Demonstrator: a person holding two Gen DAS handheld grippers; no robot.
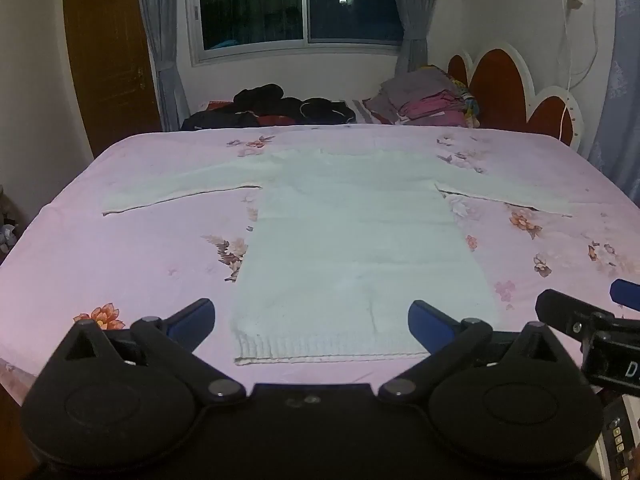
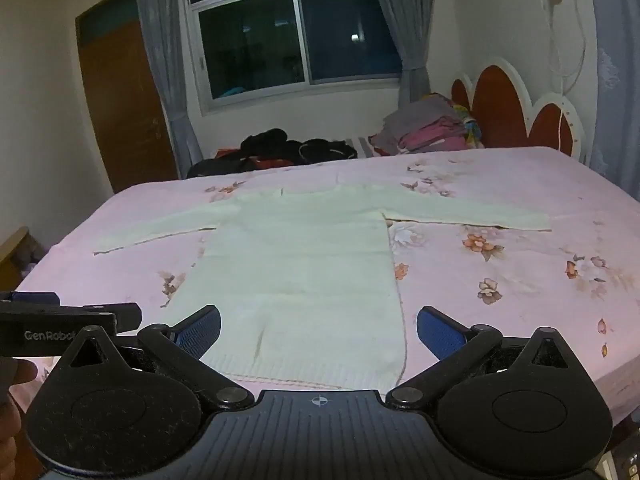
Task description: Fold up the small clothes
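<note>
A small white knit sweater [image 1: 352,240] lies flat on the pink floral bedsheet [image 1: 140,256], both sleeves spread out sideways, hem toward me. It also shows in the right wrist view [image 2: 304,272]. My left gripper [image 1: 312,320] is open and empty, hovering just above the hem at the bed's near edge. My right gripper [image 2: 318,330] is open and empty, over the hem's right corner. The right gripper's fingers [image 1: 568,312] show at the right edge of the left wrist view.
A pile of dark clothes [image 1: 276,108] and a stack of folded grey and pink clothes [image 1: 428,100] lie at the far end of the bed. A red and white headboard [image 1: 516,88] stands at the right. A wooden door [image 1: 108,60] is far left.
</note>
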